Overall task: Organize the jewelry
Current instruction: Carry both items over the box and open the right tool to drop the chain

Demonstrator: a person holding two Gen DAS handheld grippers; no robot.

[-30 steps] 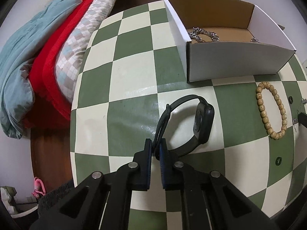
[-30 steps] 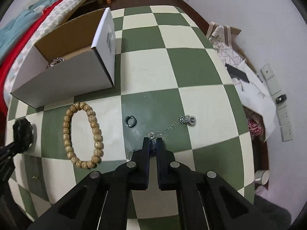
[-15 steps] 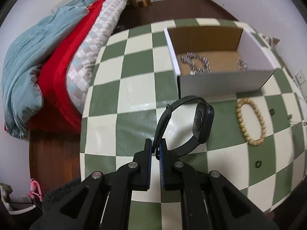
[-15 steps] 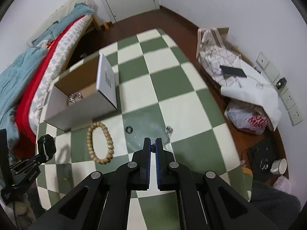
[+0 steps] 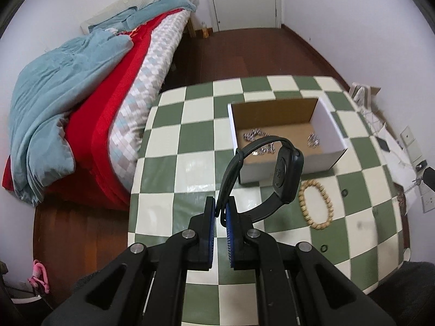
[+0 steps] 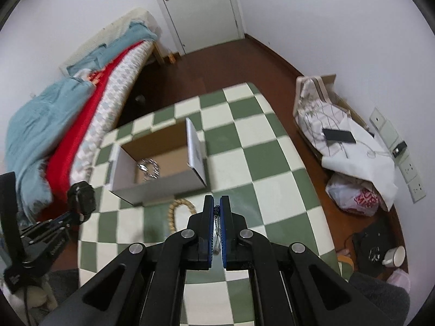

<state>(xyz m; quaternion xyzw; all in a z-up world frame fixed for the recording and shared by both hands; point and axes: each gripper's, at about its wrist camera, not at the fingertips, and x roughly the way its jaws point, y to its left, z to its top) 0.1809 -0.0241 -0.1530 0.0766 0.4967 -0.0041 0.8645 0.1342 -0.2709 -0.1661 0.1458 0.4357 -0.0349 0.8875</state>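
The left claw [image 5: 220, 212] pinches the watch [image 5: 285, 175] strap, aloft; the box [image 5: 330, 129] lies ahead, slightly right (nearer this arm). The right claw [image 6: 216, 212] grips a chain [image 6: 216, 231].

Both views are evenly lit by soft, diffuse indoor light, moderately bright, with a cool cast on the white walls. Shadows are faint; the box [image 5: 285, 146] throws only a soft dark band along its base. A patch of glare sits on the glossy checkered table [image 5: 195, 168] just left of the box in the left wrist view. The fisheye lens bends straight lines hard: the table edge bows, the door [image 6: 201, 8] leans, and a black vignette rims each frame. The right wrist view is smeared by motion, most clearly on the blue blanket [image 6: 40, 125] and the table's far edge. The near black fingers [image 6: 225, 217] stay sharp in both views.
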